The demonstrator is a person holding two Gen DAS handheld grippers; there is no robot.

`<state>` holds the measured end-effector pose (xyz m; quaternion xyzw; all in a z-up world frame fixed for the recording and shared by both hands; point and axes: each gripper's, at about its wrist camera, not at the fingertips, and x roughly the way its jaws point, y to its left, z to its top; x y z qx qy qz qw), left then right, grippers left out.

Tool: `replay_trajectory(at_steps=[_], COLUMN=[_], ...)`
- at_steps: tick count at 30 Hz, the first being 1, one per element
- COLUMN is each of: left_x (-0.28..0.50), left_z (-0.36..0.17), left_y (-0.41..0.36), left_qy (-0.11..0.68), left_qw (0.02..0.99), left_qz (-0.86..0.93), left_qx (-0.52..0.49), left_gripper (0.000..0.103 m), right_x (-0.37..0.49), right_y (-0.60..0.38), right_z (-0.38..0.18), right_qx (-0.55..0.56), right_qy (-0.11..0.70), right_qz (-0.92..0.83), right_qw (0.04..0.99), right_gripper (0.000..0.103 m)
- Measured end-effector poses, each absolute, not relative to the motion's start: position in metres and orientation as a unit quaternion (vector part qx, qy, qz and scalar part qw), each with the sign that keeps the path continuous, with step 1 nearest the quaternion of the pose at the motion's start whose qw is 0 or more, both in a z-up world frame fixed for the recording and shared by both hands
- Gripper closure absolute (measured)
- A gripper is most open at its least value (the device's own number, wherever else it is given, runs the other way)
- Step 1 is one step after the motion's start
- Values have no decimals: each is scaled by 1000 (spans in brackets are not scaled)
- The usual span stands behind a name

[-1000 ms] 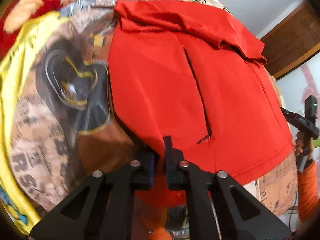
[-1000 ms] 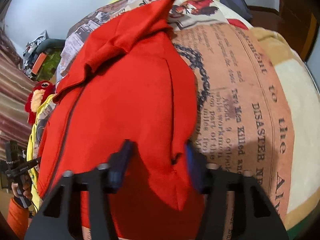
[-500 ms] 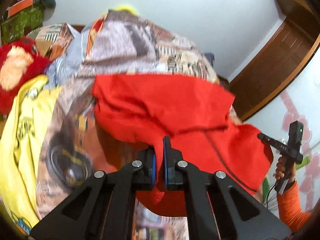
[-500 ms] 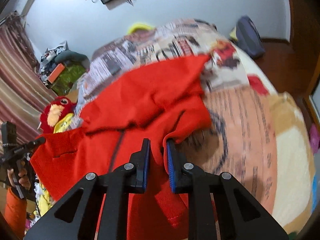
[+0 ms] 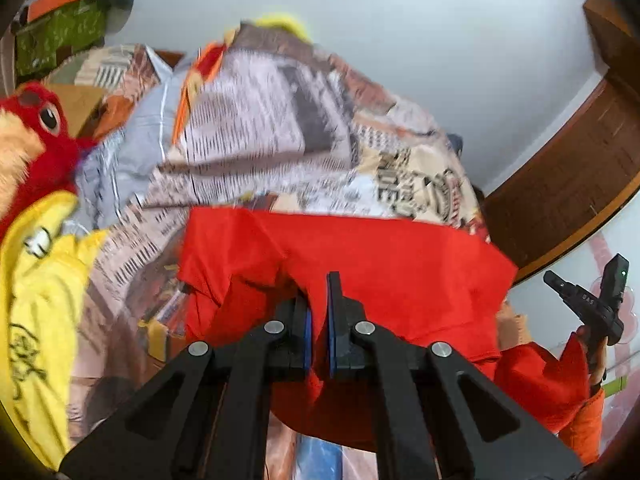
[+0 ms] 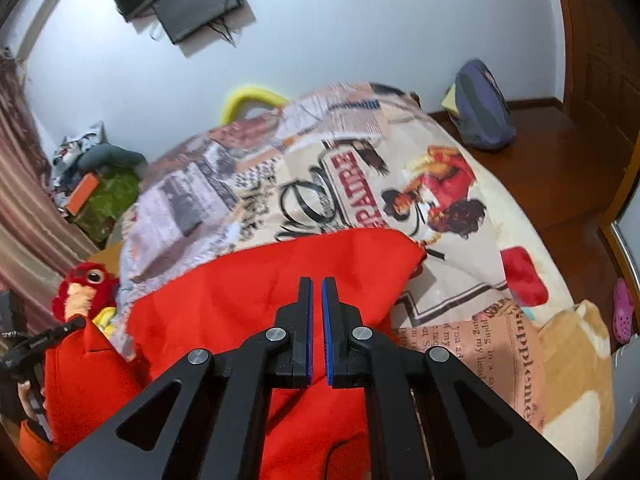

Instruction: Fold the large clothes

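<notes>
- Left tool and right tool both clamped on the red fleece garment, lifted off the newsprint-patterned bed.
- Risk: thin pinch slips, hem drops, fold skews.

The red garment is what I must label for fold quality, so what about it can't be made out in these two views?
- Left wrist view: the red garment has its lower hem hidden behind the left tongs, shut on it.
- Right wrist view: the cloth's near part is hidden by the right tongs, shut on it.
- Its underside and full outline are out of sight in both views; what kind of garment it is cannot be told.
- Left wrist view: the printed bedspread is motion-blurred.
</notes>
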<state>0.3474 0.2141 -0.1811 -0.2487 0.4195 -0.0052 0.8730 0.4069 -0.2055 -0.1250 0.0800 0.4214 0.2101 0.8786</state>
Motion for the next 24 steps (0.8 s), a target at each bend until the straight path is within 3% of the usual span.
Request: replay_trajectory(at_steps=[6,11,16,22,24], left_x=[347,318,282,248,239], left_z=[-219,-215,-196,-191,-194], left_y=[208,201,189,178,174], left_qy=[453,453,451,456,461], left_qw=[861,866,872,869,866], left_qz=[-3,-9,-16,-18,-16], left_qx=[-233,-209,-192,-190,-192], left_gripper=[98,98,98,98,98], right_x=[393,371,340,290,278], right_y=[-227,-263,-275,-272,-269], right_z=[-144,-147,-161,-192,-205], right_qx=[54,87,69,77,73], right_qy=[434,465,510,561,574], right_qz=[182,173,171,198,200], right_qw=[881,864,840,800,791], right_gripper=[99,95,62,42,42])
